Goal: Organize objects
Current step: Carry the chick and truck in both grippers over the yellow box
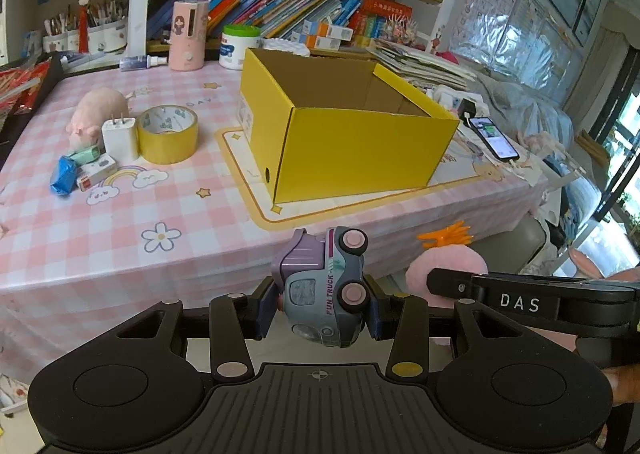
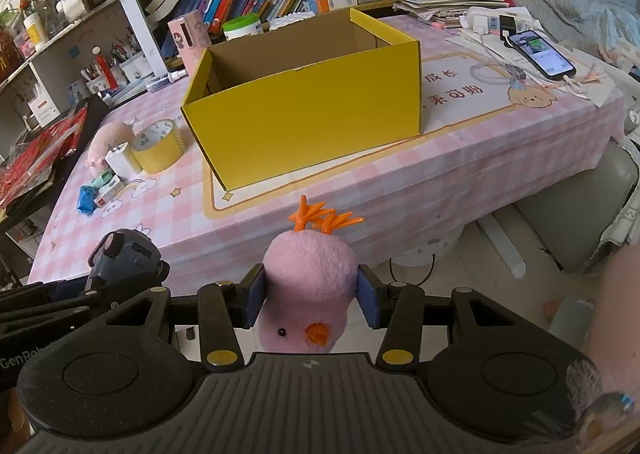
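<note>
Left tool [image 1: 322,308] clamped on toy truck [image 1: 320,286], right tool [image 2: 312,300] on plush chick [image 2: 308,286], before pink checked table [image 1: 120,214].

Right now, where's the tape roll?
The tape roll stands on the table's left side, left of the yellow box, touching the white charger; the right wrist view shows it too.

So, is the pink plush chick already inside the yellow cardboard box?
No, the pink plush chick is clamped between the right gripper's jaws, short of the table edge, and the yellow cardboard box looks empty.
</note>
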